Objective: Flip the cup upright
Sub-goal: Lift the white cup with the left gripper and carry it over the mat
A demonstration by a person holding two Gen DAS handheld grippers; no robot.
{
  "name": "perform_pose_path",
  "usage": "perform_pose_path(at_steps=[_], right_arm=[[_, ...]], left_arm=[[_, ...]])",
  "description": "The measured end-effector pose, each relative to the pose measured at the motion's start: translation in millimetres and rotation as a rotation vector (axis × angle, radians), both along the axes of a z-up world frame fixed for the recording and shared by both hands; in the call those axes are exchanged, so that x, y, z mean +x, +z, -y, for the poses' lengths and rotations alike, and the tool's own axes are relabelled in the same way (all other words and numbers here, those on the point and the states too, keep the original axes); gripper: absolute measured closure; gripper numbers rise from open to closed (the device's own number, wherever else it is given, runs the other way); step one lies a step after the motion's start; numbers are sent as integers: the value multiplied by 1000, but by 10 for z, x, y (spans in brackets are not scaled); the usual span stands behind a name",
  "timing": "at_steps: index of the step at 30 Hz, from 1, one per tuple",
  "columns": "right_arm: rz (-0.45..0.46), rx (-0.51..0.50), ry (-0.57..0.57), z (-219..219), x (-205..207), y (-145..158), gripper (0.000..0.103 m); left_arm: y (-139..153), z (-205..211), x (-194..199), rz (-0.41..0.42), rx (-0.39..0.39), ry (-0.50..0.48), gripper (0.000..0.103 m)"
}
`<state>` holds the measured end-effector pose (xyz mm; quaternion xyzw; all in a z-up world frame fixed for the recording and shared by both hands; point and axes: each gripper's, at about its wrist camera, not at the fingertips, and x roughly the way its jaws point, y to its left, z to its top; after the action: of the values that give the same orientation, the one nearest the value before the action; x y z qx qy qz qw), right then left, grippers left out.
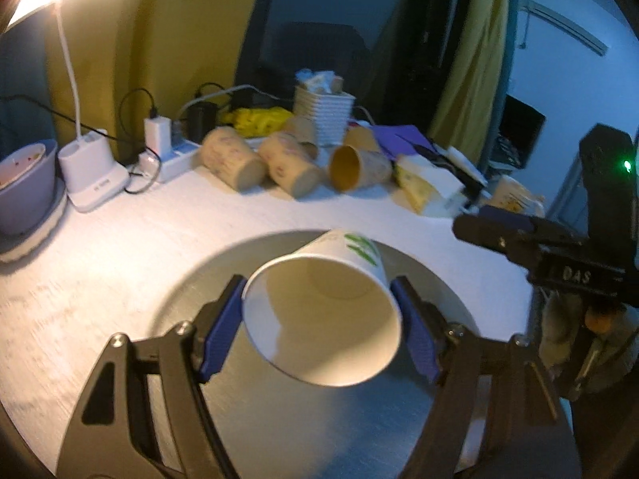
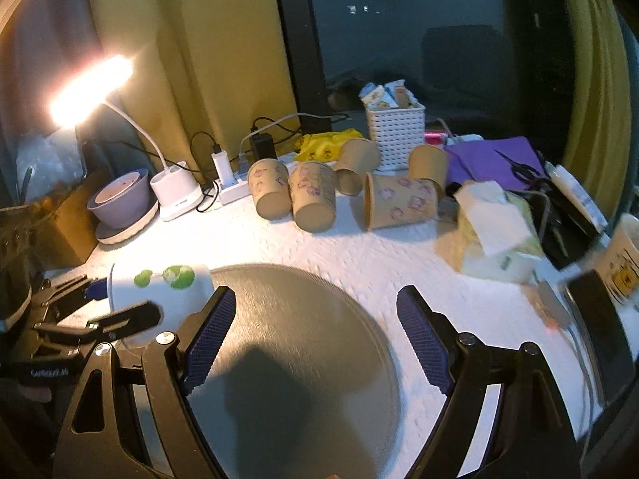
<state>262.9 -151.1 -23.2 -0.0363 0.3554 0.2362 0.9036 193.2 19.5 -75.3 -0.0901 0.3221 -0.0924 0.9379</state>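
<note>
You're working over the white-covered bench (image 2: 359, 255), and sitting on it right in front of you is the round grey mat (image 2: 303, 319), the biggest thing in play. Along the back edge the brown paper cups (image 2: 311, 195) are lying on their sides in a loose row, the white slatted basket (image 2: 395, 135) is standing behind them, the tissue pack (image 2: 495, 231) is resting off to the right, and the lit desk lamp (image 2: 175, 195) is glowing on the left beside the lilac bowl (image 2: 120, 195). Now to the action: your left gripper (image 1: 319, 311) is grasping the white cup (image 1: 323, 311) with the green print, blue fingers (image 1: 221, 327) pressing in on either side near the rim. The cup is lying tilted on its side over the grey mat, its open mouth facing back at the left wrist camera and its base pointing away toward the brown cups; whether it's touching the mat or lifted off it, you can't tell from here. From the right wrist view the same cup is showing at the mat's left edge, held sideways in those fingers. Your right gripper (image 2: 315, 335) is hovering over the mat with its fingers (image 2: 423, 339) spread wide apart, nothing between them, well to the right of the cup.
</note>
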Motion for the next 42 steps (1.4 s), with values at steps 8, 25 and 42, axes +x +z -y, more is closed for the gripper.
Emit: perform_pose_path(at_steps=[8,25,42], right_arm=[[-19,-4,-48,338,-291,-79,18],[-106,-20,-76,687,-299,-447,18],[-105,-88,2,500,-327,-571,18]], left_arm=[[-86,397,-256,-30,-3,-103,29],[-223,779,-133,-95,7,-256,29],[-346,656,-237,-142,115,-255,19]])
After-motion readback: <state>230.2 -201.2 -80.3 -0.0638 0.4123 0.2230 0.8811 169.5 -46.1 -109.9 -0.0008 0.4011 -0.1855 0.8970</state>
